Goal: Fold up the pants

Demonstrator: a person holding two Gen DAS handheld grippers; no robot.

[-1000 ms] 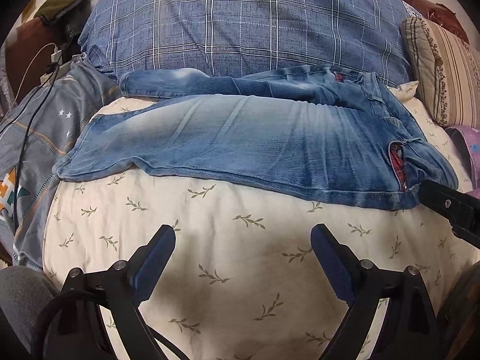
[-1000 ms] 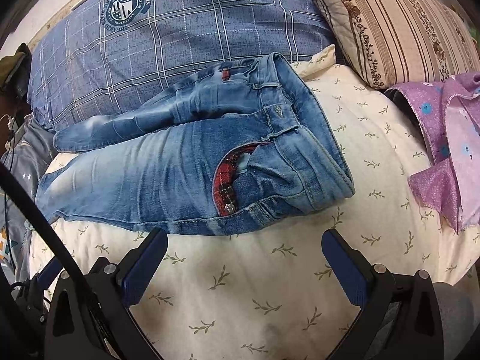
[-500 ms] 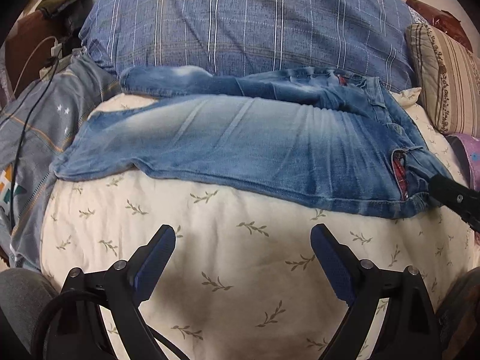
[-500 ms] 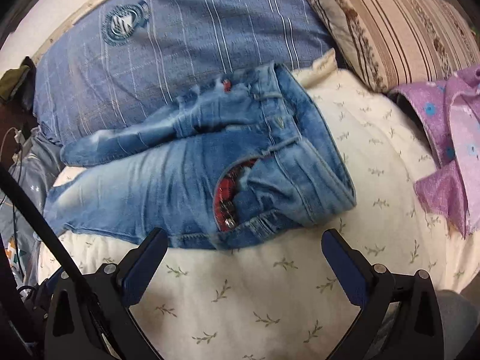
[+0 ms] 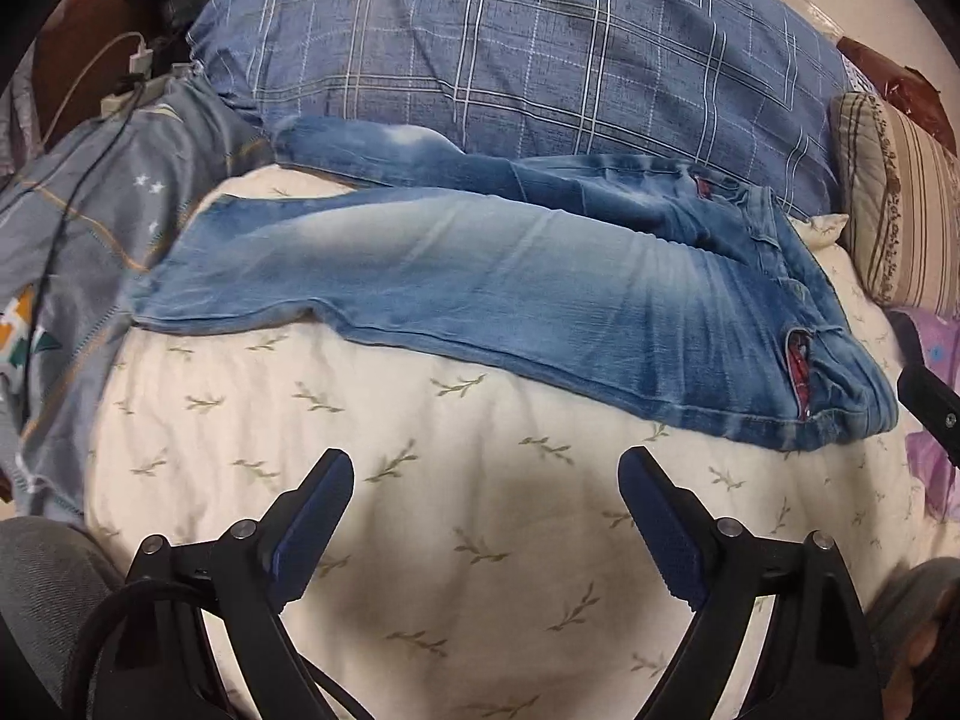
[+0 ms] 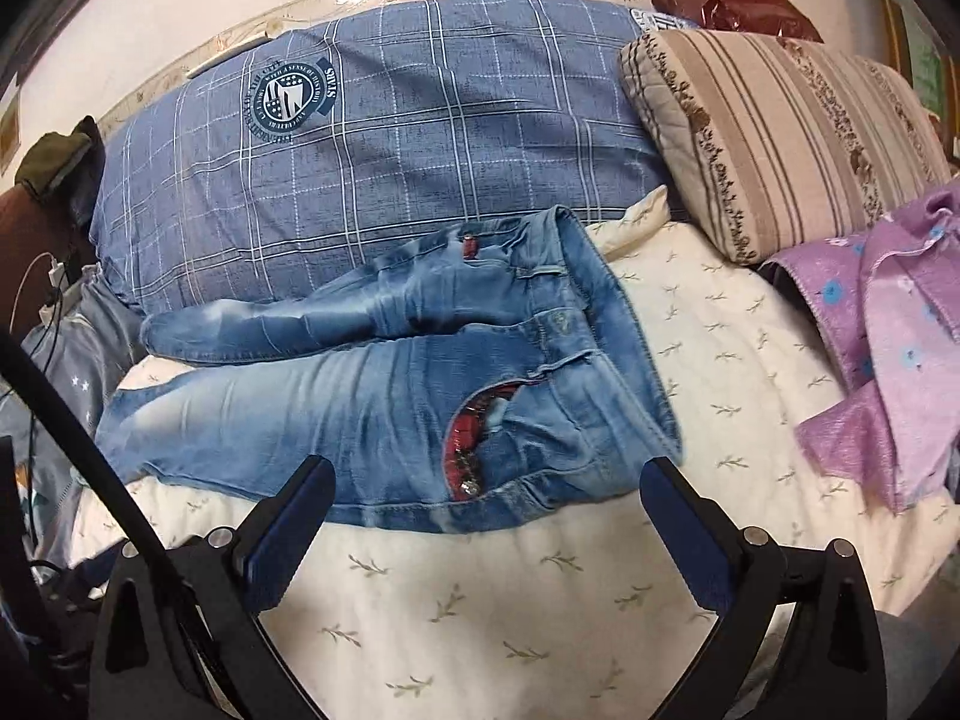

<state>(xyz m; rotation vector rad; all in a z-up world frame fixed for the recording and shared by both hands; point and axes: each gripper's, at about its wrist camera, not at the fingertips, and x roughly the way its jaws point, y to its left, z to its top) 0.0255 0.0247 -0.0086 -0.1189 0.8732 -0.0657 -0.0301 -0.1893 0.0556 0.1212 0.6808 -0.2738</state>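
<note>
cable: dark cable runs over a grey cloth at the far left edge of the bed.
bed: cream cover with leaf print, bare in front of both claws.
left claw: spread wide, holding nothing, hanging over bare cover near the jeans' near edge, not touching them.
jeans: blue jeans lie flat across the bed, one leg over the other, hems to the left, waistband to the right; far leg rests against the blue pillow.
blue pillow: checked, round badge print, behind the jeans.
pocket: red plaid lining shows at the hip pocket opening near the waistband.
right claw: released, fingers far apart, empty; left finger overlaps the jeans' near seam in the right wrist view, contact can't be told; right finger sits over bare cover beside the waistband corner.
striped pillow: beige and brown, right of the blue pillow.
purple cloth: bunched at the right edge of the bed, apart from the jeans.
</note>
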